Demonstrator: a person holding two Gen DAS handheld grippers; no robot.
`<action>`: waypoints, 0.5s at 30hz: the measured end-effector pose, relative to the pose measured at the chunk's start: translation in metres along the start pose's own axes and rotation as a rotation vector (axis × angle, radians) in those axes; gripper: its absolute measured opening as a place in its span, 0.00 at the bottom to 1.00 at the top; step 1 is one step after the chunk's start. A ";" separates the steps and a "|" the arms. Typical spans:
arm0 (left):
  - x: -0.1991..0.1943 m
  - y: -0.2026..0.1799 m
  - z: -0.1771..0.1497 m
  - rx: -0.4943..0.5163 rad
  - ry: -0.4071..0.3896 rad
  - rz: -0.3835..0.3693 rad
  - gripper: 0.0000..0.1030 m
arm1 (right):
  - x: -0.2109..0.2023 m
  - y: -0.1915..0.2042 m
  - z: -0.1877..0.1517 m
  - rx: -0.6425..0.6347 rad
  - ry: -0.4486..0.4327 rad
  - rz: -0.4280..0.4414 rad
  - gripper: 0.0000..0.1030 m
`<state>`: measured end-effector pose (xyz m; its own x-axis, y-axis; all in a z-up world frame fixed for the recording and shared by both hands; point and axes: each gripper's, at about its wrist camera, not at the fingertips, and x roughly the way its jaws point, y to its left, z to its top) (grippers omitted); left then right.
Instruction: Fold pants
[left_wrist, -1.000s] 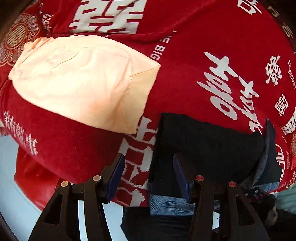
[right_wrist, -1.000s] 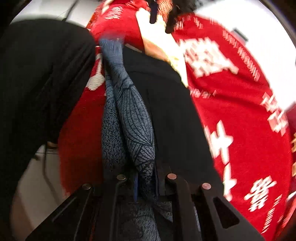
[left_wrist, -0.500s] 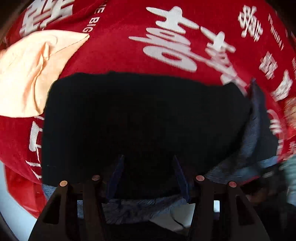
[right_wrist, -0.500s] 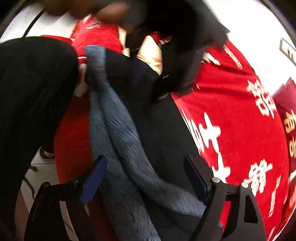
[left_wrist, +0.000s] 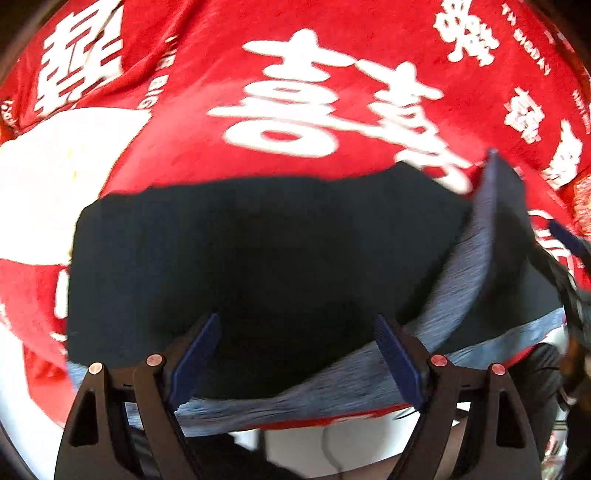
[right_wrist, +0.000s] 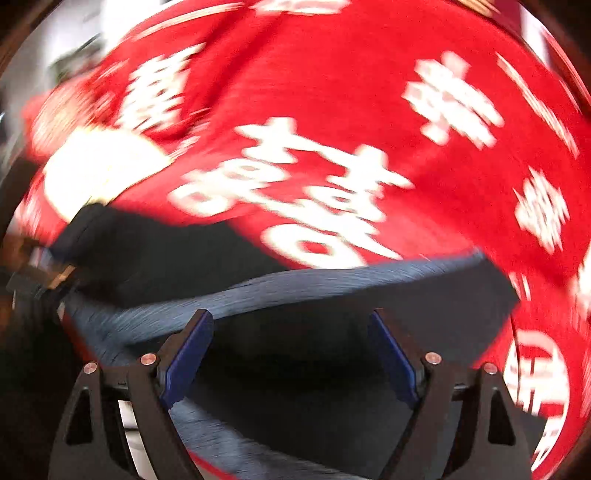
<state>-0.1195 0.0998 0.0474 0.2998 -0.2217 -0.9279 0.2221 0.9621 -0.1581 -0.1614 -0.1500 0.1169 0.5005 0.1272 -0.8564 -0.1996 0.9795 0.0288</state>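
Dark navy pants (left_wrist: 266, 258) lie folded on a red blanket, with a blue-grey patterned inner layer (left_wrist: 476, 266) showing along their right and near edges. My left gripper (left_wrist: 295, 354) is open and empty, its jaws spread over the near edge of the pants. In the right wrist view the pants (right_wrist: 295, 354) fill the lower half, with the blue-grey band (right_wrist: 332, 284) across them. My right gripper (right_wrist: 291, 354) is open and empty just above the cloth. Both views are motion-blurred.
The red blanket (left_wrist: 332, 74) with large white characters covers the surface. A pale peach garment (left_wrist: 55, 184) lies left of the pants, also seen in the right wrist view (right_wrist: 99, 173). White floor (left_wrist: 351, 439) shows past the blanket's near edge.
My right gripper has let go of the blue-grey cloth and opened wide, then swung to face the blanket. My left gripper has moved over the pants and stays open.
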 end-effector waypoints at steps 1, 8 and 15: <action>0.000 -0.013 0.003 0.030 -0.002 -0.010 0.83 | 0.002 -0.020 0.003 0.054 0.005 -0.001 0.86; 0.029 -0.081 0.011 0.140 0.063 -0.062 0.83 | 0.045 -0.094 0.030 0.356 0.145 -0.026 0.86; 0.042 -0.095 -0.003 0.187 0.109 -0.055 0.83 | 0.108 -0.095 0.051 0.549 0.343 -0.177 0.89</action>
<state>-0.1312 -0.0002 0.0226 0.1822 -0.2450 -0.9523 0.4062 0.9007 -0.1540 -0.0457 -0.2218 0.0483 0.1717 -0.0106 -0.9851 0.3635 0.9301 0.0534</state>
